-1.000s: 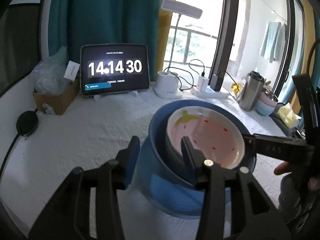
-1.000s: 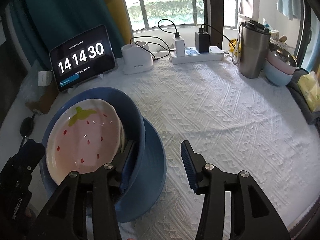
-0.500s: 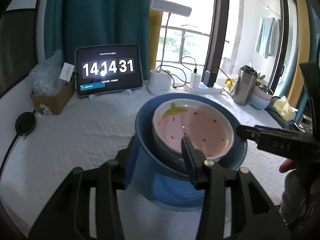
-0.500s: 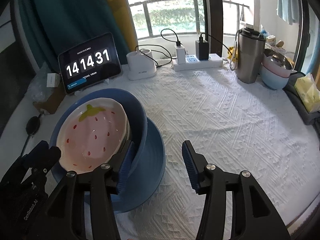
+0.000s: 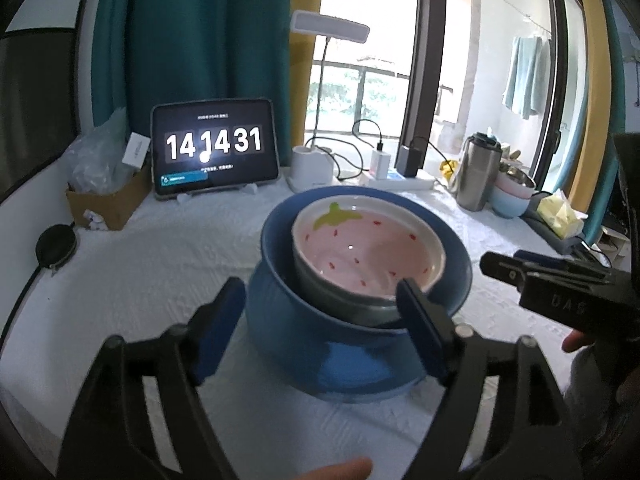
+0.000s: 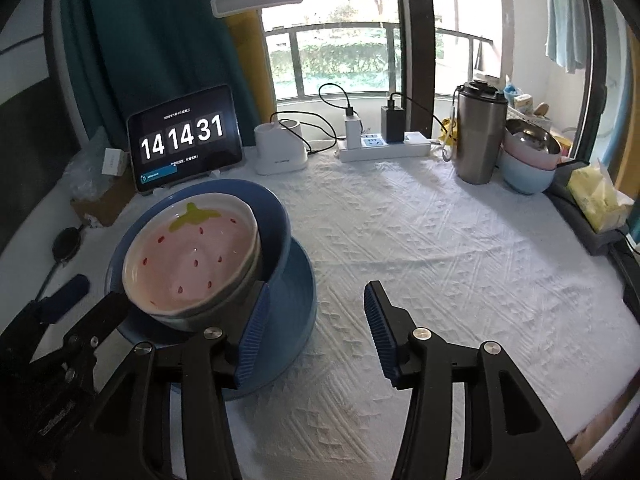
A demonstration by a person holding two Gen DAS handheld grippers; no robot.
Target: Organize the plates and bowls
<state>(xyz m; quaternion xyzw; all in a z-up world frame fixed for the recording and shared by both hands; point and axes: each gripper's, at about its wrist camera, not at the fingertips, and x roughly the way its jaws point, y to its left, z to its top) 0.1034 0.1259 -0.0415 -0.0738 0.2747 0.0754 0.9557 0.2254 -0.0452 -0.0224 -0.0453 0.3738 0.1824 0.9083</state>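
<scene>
A pink strawberry-pattern bowl [image 5: 368, 252] sits inside a larger blue bowl [image 5: 304, 312], which rests on a blue plate [image 6: 288, 312] on the white tablecloth. The stack also shows in the right wrist view, with the pink bowl [image 6: 192, 256] inside the blue bowl [image 6: 276, 232]. My left gripper [image 5: 320, 324] is open, its fingers either side of the blue bowl's near wall, not touching. My right gripper [image 6: 314, 336] is open and empty, its left finger [image 6: 252, 332] just over the plate's right edge.
A tablet clock [image 6: 184, 144], a lamp base [image 6: 280, 152] and a power strip [image 6: 384, 146] line the back. A steel tumbler [image 6: 478, 136] and stacked pink and blue bowls [image 6: 528, 160] stand back right, by a tissue pack [image 6: 596, 200]. A cardboard box [image 5: 104, 200] sits back left.
My left gripper has opened wide, letting go of the blue bowl's rim, and drawn back. The bowl stack now rests on the plate. My right gripper has pulled back slightly.
</scene>
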